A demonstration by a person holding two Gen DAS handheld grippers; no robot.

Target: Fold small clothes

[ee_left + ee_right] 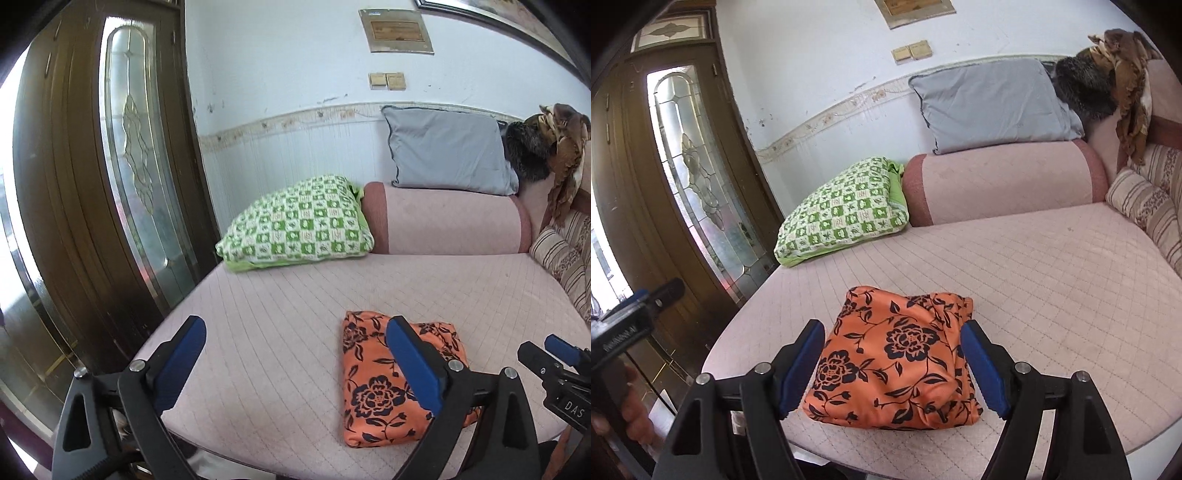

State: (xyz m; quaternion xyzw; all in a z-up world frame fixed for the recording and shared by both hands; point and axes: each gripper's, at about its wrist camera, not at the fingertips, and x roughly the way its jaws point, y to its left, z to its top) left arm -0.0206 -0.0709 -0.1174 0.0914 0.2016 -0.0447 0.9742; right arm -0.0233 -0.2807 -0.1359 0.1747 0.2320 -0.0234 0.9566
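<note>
Both sets of tongs are spread wide and holding nothing. The left tongs (295,363) hang over the near edge of the pink quilted sofa seat (280,306), blue pads apart, with bare cushion showing between them. Their right-hand finger (413,365) overlaps the folded orange cloth with black flower print (373,391) in the left wrist view, but I can't tell whether it actually touches the fabric.

The right tongs (892,365) sit just in front of that same orange cloth (897,362), one pad at about 9 o'clock of it and the other at about 3 o'clock, so the bundle shows up right in the gap. It looks like they're hovering, not pinching. The cloth itself is a compact folded packet lying flat on the seat near the front edge, a bit puffy on the right side.

Further out, at about 11 o'clock from the cloth, a green and white checked pillow (842,214) leans against the pink round bolster armrest (1004,181). A grey square cushion (990,107) stands on top of that armrest against the white wall. At 2 o'clock there's a beige striped cushion (1145,206), with some brown crumpled fabric (1126,85) draped above it. At 9 to 10 o'clock is the dark brown wooden door with a leaded glass panel (690,166).
</note>
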